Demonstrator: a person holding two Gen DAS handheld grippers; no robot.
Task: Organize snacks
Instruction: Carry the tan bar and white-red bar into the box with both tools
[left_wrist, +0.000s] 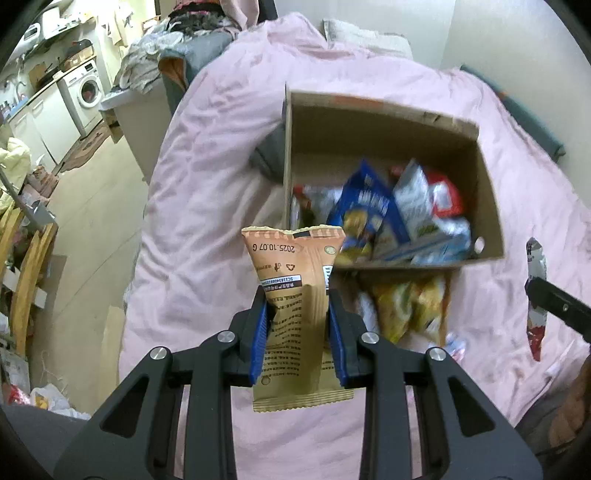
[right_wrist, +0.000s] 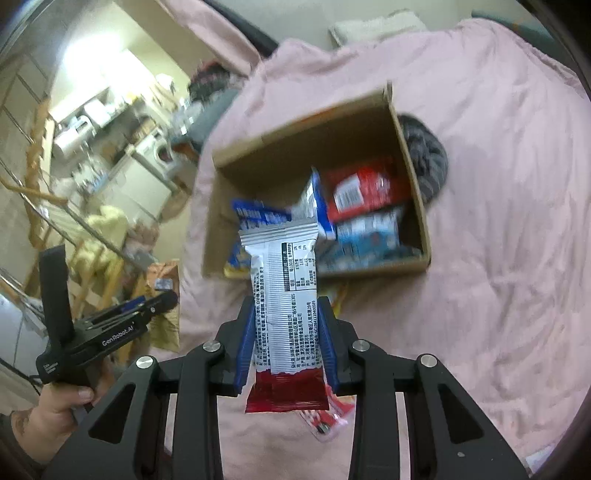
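Note:
My left gripper (left_wrist: 297, 295) is shut on a tan snack packet (left_wrist: 295, 280) and holds it upright above the pink bedspread, just short of the open cardboard box (left_wrist: 384, 122). My right gripper (right_wrist: 284, 306) is shut on a white and red snack packet (right_wrist: 282, 295), held above the bed in front of the same box (right_wrist: 306, 125). The box holds several blue, white and red snack packs (left_wrist: 399, 210). Yellow snack bags (left_wrist: 410, 306) lie on the bed against the box's near wall. In the left wrist view the right gripper (left_wrist: 554, 299) and its packet show at the right edge.
A dark grey knitted item (right_wrist: 424, 155) lies beside the box. Another red and white packet (right_wrist: 325, 417) lies on the bed under my right gripper. The bed's left edge drops to a floor with wooden racks (left_wrist: 26, 277), a washing machine (left_wrist: 86, 88) and clutter.

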